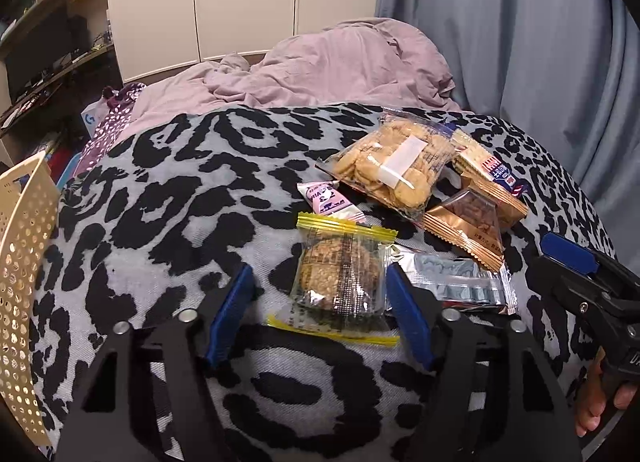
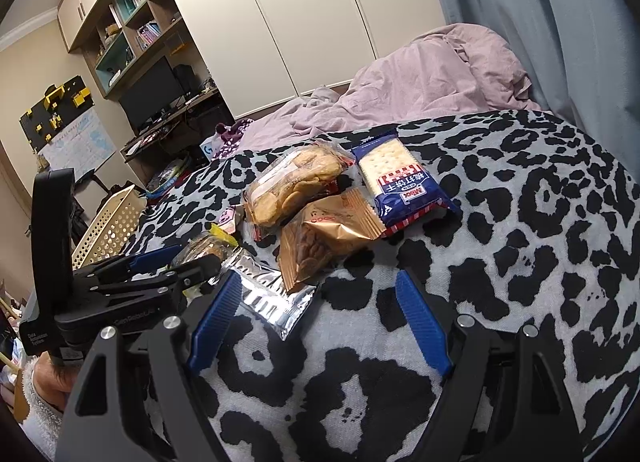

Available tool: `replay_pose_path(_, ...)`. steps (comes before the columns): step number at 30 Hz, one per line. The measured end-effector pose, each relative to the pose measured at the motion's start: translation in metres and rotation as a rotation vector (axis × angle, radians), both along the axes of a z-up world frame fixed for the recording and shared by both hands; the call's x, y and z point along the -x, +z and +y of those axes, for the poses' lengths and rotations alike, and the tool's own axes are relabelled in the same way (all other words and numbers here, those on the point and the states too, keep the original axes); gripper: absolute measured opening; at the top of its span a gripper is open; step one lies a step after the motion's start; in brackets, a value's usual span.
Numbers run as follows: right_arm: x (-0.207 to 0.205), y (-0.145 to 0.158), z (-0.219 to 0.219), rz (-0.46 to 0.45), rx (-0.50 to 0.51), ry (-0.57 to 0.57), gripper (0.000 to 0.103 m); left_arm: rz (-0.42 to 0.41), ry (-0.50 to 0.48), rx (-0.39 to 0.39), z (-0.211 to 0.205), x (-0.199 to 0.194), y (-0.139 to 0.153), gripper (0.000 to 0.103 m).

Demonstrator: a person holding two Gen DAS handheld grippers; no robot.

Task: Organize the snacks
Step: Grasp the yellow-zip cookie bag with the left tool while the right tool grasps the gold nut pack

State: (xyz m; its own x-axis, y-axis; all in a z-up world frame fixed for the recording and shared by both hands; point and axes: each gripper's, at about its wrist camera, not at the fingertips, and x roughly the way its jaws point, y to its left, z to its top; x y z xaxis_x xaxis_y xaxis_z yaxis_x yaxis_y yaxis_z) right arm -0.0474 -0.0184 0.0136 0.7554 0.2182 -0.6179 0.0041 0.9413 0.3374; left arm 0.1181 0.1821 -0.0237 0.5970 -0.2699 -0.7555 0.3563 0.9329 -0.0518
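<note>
Between the blue ribbed fingers of the left gripper [image 1: 320, 294], a clear crinkly packet with yellow serrated ends [image 1: 340, 274], holding a round grainy cookie, is seen lying flat on the grey-and-black leopard-print blanket [image 1: 168, 198]; the jaws are spread wide on either side of it, and whether the pads touch the wrapper cannot be told. Just beside it to the right a shiny silver foil pouch [image 1: 460, 286] is laid flat, and behind that a glossy copper-coloured pillow pack with pleated seams [image 1: 468, 226] is propped. Further back, a transparent bag of pale round biscuits with a white label [image 1: 392, 166] is heaped on the pile, with a small pink sachet [image 1: 328, 198] just to its left. A blue, red and white rectangular cracker packet [image 2: 400, 182] is seen lying flat beyond the copper pack. The right gripper [image 2: 320, 314] is held over the blanket with its jaws wide apart and nothing between them, its left finger just beside the silver pouch. A cream perforated plastic basket [image 1: 24, 274] is stood at the blanket's left edge. Rumpled mauve bedding [image 1: 340, 66] is piled behind, with grey curtains [image 1: 520, 22] to the right.
</note>
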Motion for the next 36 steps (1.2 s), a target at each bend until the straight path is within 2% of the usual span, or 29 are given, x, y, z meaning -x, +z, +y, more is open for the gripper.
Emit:
replay_pose_path(2,-0.002,0.0,0.0,0.004,-0.006,0.005,0.079,0.005,-0.001,0.011,0.0,-0.001,0.0,0.063)
replay_pose_path(5,-0.004,-0.001,0.001,0.01,-0.013,0.009,0.079,0.003,-0.012,0.016,-0.001,0.0,0.0,0.054)
replay_pose_path(9,-0.008,-0.003,0.0,0.026,-0.03,0.009,0.079,-0.005,-0.006,0.022,0.0,0.003,0.001,0.049)
replay_pose_path(10,-0.009,-0.003,0.0,0.029,-0.033,0.008,0.079,-0.009,-0.005,0.029,0.001,0.005,0.002,0.041)
replay_pose_path(22,-0.04,0.002,0.005,0.05,-0.041,0.026,0.079,-0.084,0.053,0.048,0.027,0.019,0.02,0.041)
replay_pose_path(27,-0.058,0.005,0.017,0.062,0.01,0.049,0.079,-0.108,0.068,0.046,0.034,0.024,0.024,0.041)
replay_pose_path(33,-0.083,0.006,0.031,0.102,0.144,0.077,0.079,-0.119,0.083,0.057,0.044,0.026,0.026,0.041)
replay_pose_path(36,-0.092,0.004,0.028,0.123,0.171,0.067,0.079,-0.122,0.088,0.062,0.048,0.026,0.025,0.041)
